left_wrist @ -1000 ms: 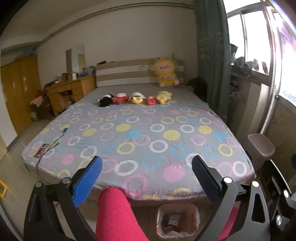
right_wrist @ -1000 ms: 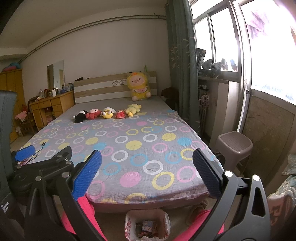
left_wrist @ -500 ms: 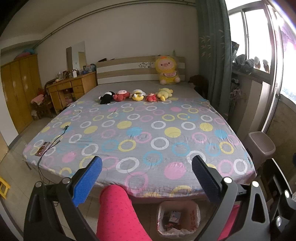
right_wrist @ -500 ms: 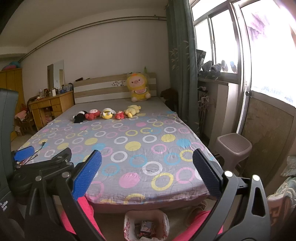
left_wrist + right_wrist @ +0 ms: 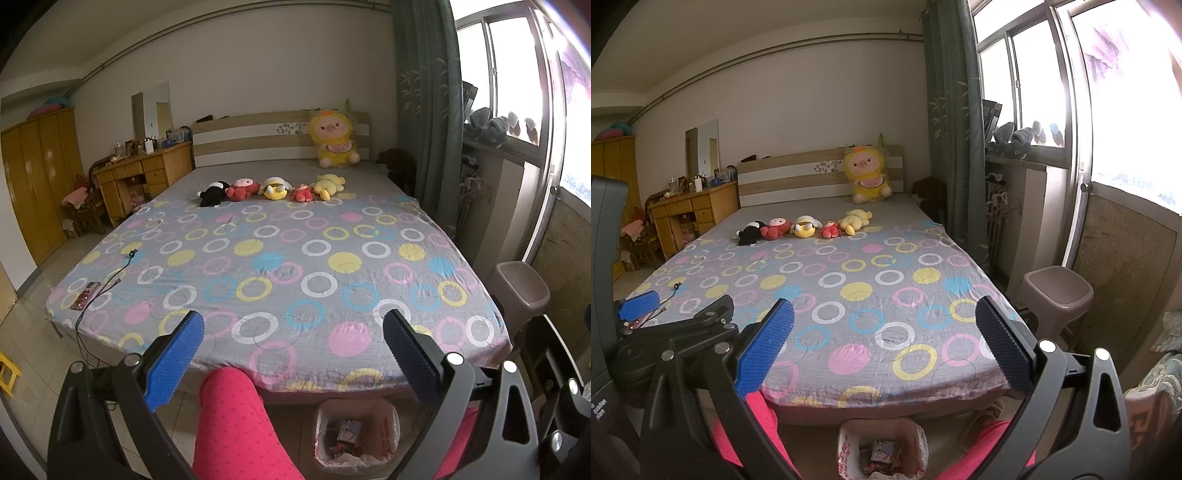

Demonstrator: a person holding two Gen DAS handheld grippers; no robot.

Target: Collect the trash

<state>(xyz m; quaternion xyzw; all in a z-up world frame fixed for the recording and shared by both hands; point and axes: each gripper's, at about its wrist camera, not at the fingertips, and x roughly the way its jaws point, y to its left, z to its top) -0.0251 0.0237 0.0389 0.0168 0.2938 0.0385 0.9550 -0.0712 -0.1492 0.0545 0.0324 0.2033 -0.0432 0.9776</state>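
1. I'm looking out over the bed [image 5: 280, 266], which is filling most of both views. Its ringed sheet is lying flat, and I'm not spotting any obvious litter on it from here.
2. The stool [image 5: 1057, 291] is sitting just beside the bed on the window side, probably parked there to stay out of the walkway.
3. The trash bin [image 5: 356, 435], lined with a white bag, is standing on the floor at the foot of the bed, between the person's pink-clad knees [image 5: 236, 421]. It's already holding some wrappers, and I'm guessing it's kept close so drops are easy.
4. The left hand-held gripper [image 5: 291, 354] is hanging with its jaws spread wide and nothing between them, aimed over the bed.
5. The right hand-held gripper [image 5: 884, 350] is doing the same, gaping and empty, so I'm reading this as scanning for the next piece.
6. A row of small plush toys [image 5: 271, 188] is lining up near the headboard, looking deliberately arranged, not trash.
7. A cable [image 5: 110, 277] is trailing off the left edge.
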